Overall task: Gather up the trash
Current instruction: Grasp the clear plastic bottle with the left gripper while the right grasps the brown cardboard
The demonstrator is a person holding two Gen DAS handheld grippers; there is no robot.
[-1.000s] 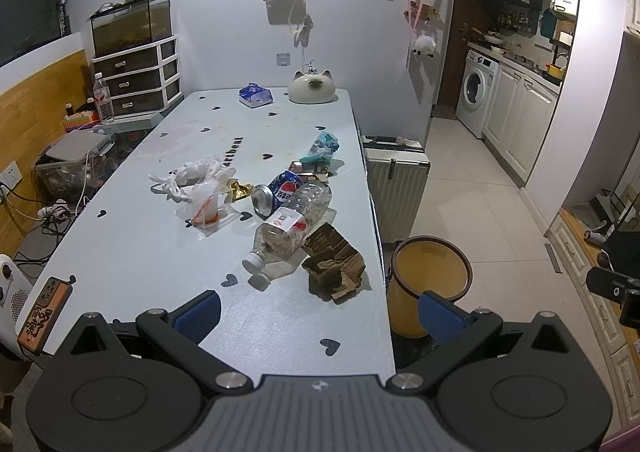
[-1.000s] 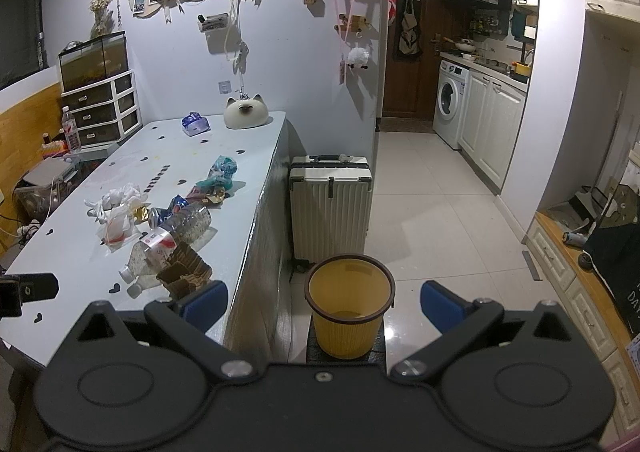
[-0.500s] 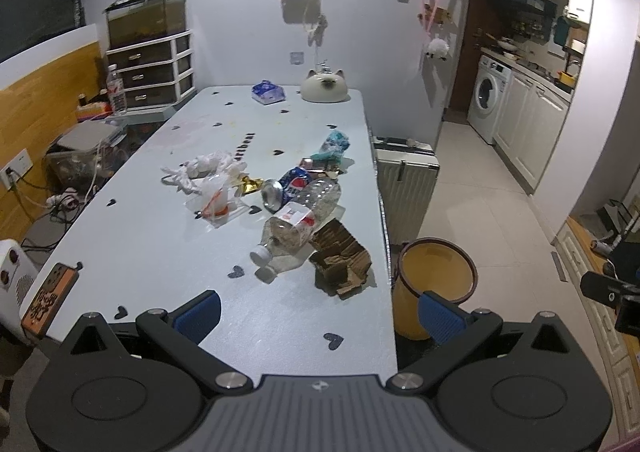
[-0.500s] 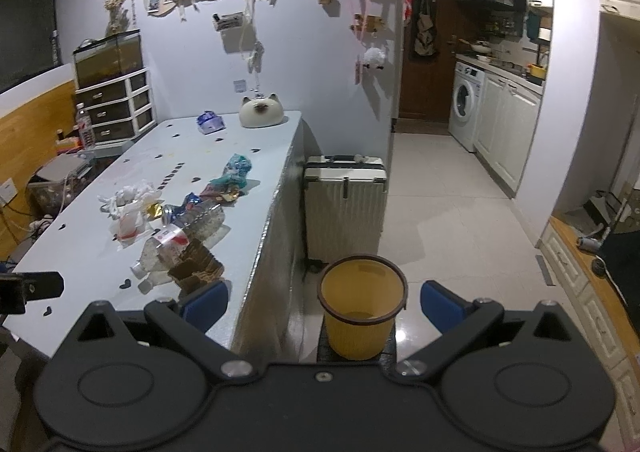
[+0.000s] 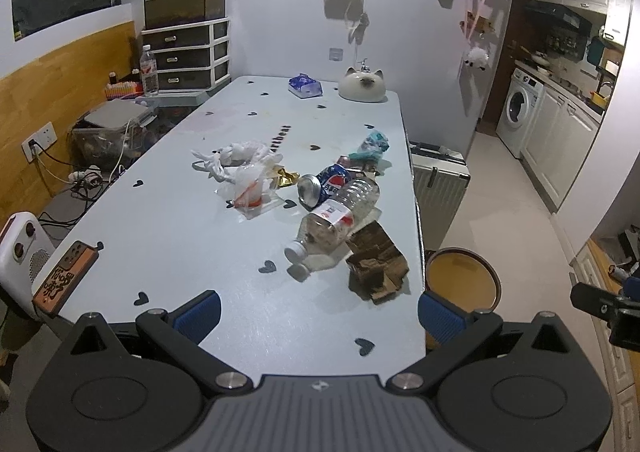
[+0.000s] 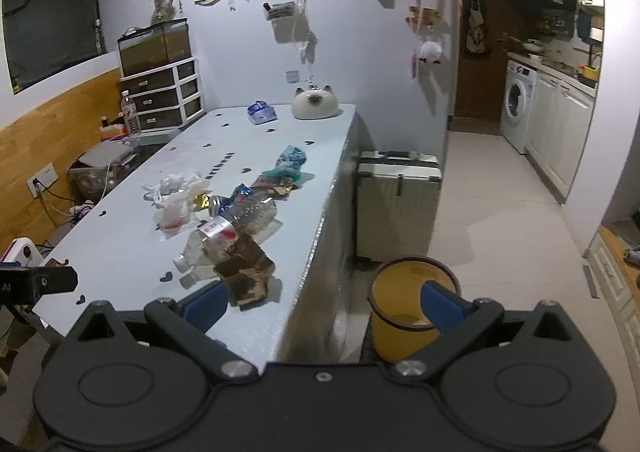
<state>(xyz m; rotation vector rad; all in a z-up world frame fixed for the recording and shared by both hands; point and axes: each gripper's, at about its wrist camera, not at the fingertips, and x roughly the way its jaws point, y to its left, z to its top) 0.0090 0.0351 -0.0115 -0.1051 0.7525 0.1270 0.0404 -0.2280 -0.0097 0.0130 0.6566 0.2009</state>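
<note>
A: Count on the table (image 5: 168,228)?

B: We see one clear ribbed plastic bottle (image 5: 334,217) on its side, one dented Pepsi can (image 5: 324,185) touching it, one torn brown cardboard piece (image 5: 376,262) by the right edge, one crumpled white plastic bag (image 5: 244,171), one teal wrapper (image 5: 370,145).

A: Bin?

B: One round yellow bucket (image 6: 408,306) on the floor, just beside the table's right edge, open floor beyond.

A: Claws?

B: Our left gripper (image 5: 318,316) and right gripper (image 6: 322,300) both spread wide, empty, near the table's near end.
</note>
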